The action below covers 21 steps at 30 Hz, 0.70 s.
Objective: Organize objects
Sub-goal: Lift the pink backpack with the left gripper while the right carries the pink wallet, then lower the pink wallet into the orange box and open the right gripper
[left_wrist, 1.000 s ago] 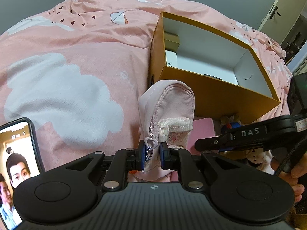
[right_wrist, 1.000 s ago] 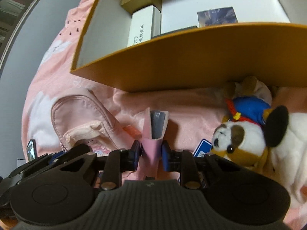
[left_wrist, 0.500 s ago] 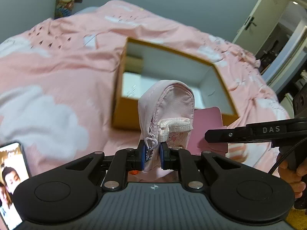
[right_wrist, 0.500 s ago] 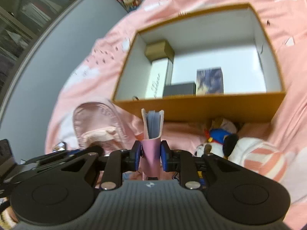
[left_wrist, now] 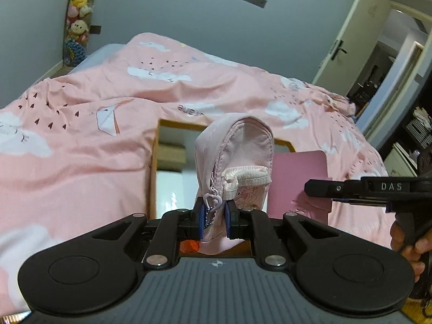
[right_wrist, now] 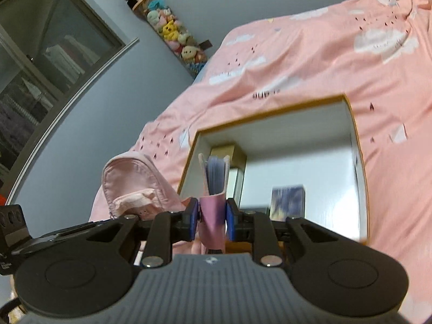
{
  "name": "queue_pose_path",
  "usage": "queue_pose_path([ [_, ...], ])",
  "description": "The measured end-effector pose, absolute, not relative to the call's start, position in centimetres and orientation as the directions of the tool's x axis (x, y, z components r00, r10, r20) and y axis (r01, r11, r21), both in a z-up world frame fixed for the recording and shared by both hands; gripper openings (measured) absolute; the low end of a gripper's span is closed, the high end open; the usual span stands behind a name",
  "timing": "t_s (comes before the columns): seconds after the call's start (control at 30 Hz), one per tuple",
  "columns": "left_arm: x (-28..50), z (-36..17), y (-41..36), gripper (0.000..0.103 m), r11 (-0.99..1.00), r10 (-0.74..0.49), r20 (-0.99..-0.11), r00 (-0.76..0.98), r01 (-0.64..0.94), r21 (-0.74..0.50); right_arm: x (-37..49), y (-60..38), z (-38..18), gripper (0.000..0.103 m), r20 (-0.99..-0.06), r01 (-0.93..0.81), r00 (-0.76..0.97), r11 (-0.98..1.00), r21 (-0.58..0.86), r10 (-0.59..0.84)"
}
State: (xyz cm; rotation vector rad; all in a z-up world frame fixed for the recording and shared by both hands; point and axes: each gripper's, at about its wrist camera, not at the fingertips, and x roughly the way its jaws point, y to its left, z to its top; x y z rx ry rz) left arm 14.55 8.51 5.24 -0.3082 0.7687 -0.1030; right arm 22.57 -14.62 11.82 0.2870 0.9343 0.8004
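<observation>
Pink fabric fills most of the left wrist view: a small pale pink zip pouch (left_wrist: pixel 234 162) with a frilled front pocket stands upright between the blue pads of the left gripper (left_wrist: pixel 213 220), whose jaws are drawn close and clamp the pouch's lower end, a lilac heart-shaped zip pull (left_wrist: pixel 213 199) dangling just above the pads. Behind the pouch lies an open orange cardboard box with a white inside (left_wrist: pixel 152 172), resting on a pink duvet printed with white clouds (left_wrist: pixel 81 145). Inside the box, at its far left corner, sits a small tan carton (left_wrist: pixel 171 154). To the right of the box, the right gripper (left_wrist: pixel 310 189) reaches in from the edge of the view, holding a flat pink card holder (left_wrist: pixel 298 178); part of the person's hand (left_wrist: pixel 405 243) shows on its handle.

From the right wrist view, the right gripper (right_wrist: pixel 212 221) has its jaws narrow, the blue pads pressing the pink card holder (right_wrist: pixel 213 213), which stands up with a stack of bluish sleeves showing at its top. It hangs over the near left part of the orange box (right_wrist: pixel 356 145). Within the box are the tan carton (right_wrist: pixel 228 151) at the far left corner and a bluish printed packet (right_wrist: pixel 287 202) nearer the middle. Left of the box, the pale pink pouch (right_wrist: pixel 132 181) is seen, with the left gripper's black arm below it. Farther off beyond the box, a column of plush toys (right_wrist: pixel 167 29) hangs on the grey wall.
</observation>
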Motion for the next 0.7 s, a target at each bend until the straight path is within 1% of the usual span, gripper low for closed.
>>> queue_pose_path([
  [0.13,18.2,4.9,9.6,0.016,0.959,-0.165,-0.693,0.702,-0.050,-0.279,26.2,-12.5,10.4,0.023,-0.619,-0.477,0.339,0.696,0.536,0.709],
  [0.23,20.1,4.2,10.1,0.016,0.959,-0.162,-0.714,0.681,-0.062,-0.277,28.9,-10.5,8.5,0.023,-0.642,-0.469,0.327,0.708,0.527,0.694],
  [0.47,23.4,2.6,10.5,0.016,0.961,-0.168,-0.745,0.645,-0.062,-0.269,34.1,-6.1,2.2,0.023,-0.730,-0.436,0.202,0.727,0.530,0.653],
  [0.7,25.4,1.9,10.8,0.016,0.960,-0.184,-0.755,0.629,-0.052,-0.277,36.9,-3.8,-0.6,0.023,-0.722,-0.403,0.151,0.710,0.578,0.675],
])
